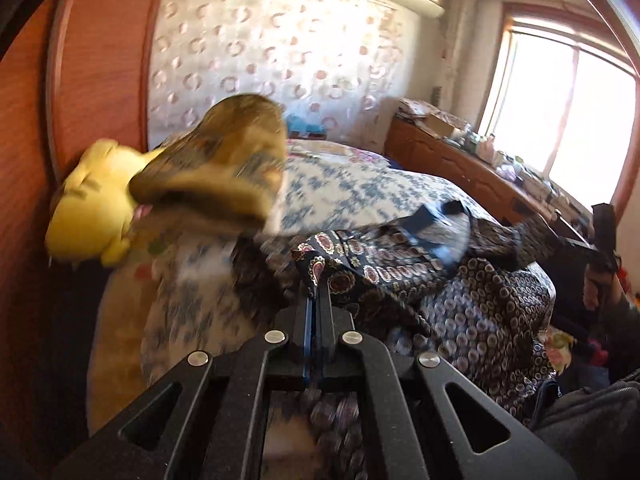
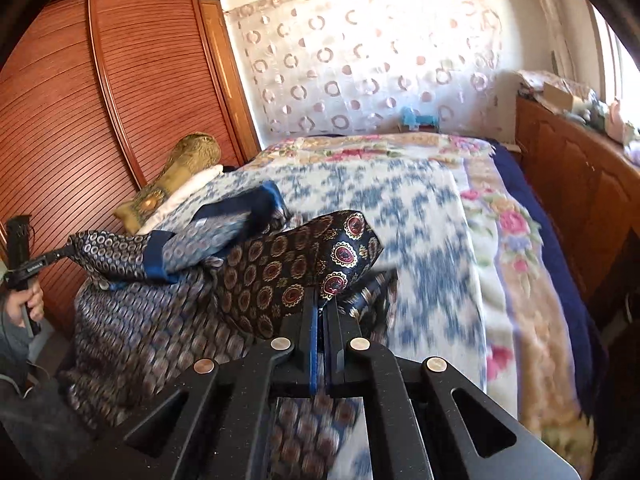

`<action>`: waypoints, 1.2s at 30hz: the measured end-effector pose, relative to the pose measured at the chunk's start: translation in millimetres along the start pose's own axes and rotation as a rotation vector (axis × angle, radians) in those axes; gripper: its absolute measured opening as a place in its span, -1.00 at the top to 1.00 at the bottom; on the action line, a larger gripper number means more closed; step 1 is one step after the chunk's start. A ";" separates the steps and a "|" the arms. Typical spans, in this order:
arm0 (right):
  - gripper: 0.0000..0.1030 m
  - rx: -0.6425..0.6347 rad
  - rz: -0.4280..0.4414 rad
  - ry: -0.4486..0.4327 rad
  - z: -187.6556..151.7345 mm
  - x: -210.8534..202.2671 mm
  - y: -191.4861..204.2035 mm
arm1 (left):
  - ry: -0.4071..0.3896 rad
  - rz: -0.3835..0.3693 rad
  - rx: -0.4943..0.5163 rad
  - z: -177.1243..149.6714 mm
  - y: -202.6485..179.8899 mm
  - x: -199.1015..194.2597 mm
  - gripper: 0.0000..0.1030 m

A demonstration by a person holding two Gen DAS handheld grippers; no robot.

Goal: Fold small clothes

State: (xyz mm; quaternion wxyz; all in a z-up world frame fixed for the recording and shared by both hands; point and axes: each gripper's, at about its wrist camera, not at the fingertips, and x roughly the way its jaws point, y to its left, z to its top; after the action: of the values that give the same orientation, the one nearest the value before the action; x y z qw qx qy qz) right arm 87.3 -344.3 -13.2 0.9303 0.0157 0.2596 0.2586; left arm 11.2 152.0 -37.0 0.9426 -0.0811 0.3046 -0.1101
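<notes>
A dark navy garment with round medallion print [image 1: 380, 268] hangs stretched between both grippers above the bed; its blue-trimmed paler inside shows [image 2: 224, 236]. My left gripper [image 1: 318, 292] is shut on one corner of it. My right gripper [image 2: 322, 302] is shut on another corner. In the right wrist view the left gripper [image 2: 60, 255] shows at far left, pinching the cloth's far corner. In the left wrist view the right gripper [image 1: 600, 236] shows at far right, holding the other end. The lower part of the garment droops toward the bed edge.
The bed has a blue-and-white floral blanket [image 2: 400, 208]. A yellow plush toy [image 1: 92, 204] and a brown-gold pillow [image 1: 216, 160] lie at its left by the wooden wardrobe [image 2: 100, 100]. A cluttered wooden cabinet [image 2: 572, 184] runs along the right under the window.
</notes>
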 end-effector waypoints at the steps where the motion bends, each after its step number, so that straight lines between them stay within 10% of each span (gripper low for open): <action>1: 0.97 0.003 -0.002 0.003 -6.5 -9.1 2.1 | -0.004 0.004 -0.018 -4.2 3.8 -4.5 0.96; 19: 0.79 -0.055 -0.063 0.111 -4.7 -29.3 26.0 | -0.036 0.043 0.042 0.3 -5.2 -31.3 0.91; 30: 0.15 -0.044 -0.104 0.041 -1.2 -48.6 23.5 | -0.069 0.061 0.086 21.6 -9.9 -22.3 -0.51; 36: 0.04 -0.036 -0.117 0.034 4.1 -18.3 20.7 | -0.002 0.097 0.080 31.1 1.5 22.8 -0.56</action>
State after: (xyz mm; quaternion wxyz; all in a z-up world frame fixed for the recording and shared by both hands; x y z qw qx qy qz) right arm 66.1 -335.0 2.4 0.9394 -0.0205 0.2712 0.2086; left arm 47.9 150.3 -25.1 0.9496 -0.0287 0.3025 -0.0764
